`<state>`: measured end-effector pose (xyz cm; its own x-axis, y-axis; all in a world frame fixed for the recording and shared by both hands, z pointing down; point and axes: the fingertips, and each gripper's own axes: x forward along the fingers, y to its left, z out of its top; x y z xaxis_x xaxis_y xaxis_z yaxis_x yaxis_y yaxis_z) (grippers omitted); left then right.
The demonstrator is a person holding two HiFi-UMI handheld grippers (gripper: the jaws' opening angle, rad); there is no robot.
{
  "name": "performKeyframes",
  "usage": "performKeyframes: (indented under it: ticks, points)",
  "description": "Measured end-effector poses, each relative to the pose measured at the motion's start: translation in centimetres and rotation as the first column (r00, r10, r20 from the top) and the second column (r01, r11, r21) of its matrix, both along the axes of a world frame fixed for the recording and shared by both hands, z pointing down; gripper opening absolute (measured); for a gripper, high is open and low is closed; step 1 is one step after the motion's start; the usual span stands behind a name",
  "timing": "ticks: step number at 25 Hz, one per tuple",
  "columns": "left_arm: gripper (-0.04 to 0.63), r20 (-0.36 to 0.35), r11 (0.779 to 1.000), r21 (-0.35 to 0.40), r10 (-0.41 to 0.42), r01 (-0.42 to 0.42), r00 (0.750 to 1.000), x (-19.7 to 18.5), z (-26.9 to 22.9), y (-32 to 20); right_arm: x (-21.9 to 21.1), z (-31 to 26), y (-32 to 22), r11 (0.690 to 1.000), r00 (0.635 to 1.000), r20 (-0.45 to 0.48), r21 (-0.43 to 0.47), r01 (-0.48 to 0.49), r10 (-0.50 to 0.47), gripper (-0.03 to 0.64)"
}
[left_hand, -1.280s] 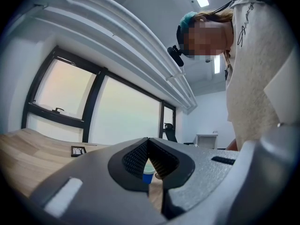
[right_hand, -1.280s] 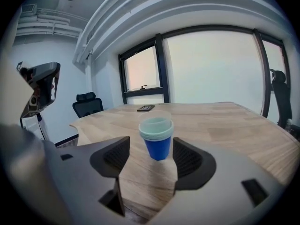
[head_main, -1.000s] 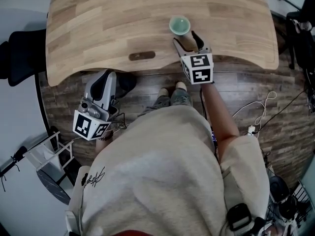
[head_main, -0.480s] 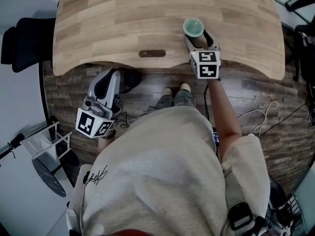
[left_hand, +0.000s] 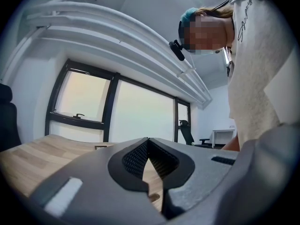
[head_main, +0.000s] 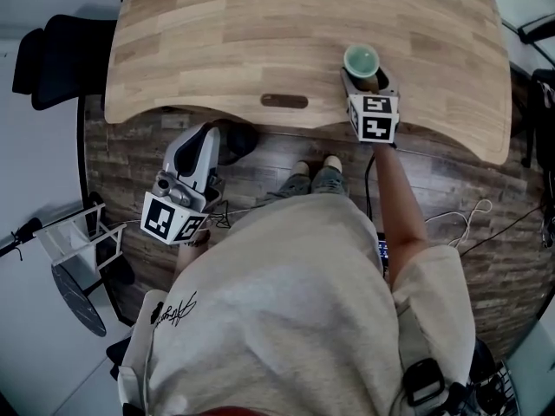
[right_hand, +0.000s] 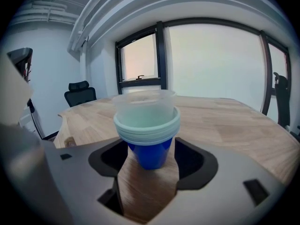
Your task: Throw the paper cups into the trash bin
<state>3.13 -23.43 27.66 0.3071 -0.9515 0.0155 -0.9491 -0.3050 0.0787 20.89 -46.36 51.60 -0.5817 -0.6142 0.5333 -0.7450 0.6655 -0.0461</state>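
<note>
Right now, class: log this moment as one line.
right tongs: open, around cup stack on table | left tongs: shut, empty

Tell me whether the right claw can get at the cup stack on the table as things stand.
Probably yes. The right claw has its jaws apart on either side of the cup stack near the edge of the table, and nothing stands between them and the cups.

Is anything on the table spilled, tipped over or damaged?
Nothing stands out. The stack of cups stands upright on the table, between the open jaws of the right gripper, and no spill shows around it.
</note>
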Motion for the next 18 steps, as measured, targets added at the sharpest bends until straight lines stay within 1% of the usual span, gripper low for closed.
performKeyframes:
  ticks: [5,9,18]
  points:
    - [0.003,0.002,1.0,-0.001,-0.019,0.019,1.0,-0.23,0.05,0.05,-0.37,0.41,-0.35,1.0,0.998,-0.053,0.006,0.028,-0.028,0.287]
    - [0.003,0.005,0.999,0.002,-0.034,0.034,0.999,-0.38,0.0,0.22,-0.48,0.33,-0.54,0.999,0.998,-0.051,0.011,0.037,-0.037,0.285]
    - [0.003,0.006,0.999,0.0,-0.052,0.052,0.999,0.16,0.02,0.4,-0.75,-0.02,-0.07,0.994,0.996,-0.049,0.067,0.083,-0.079,0.28]
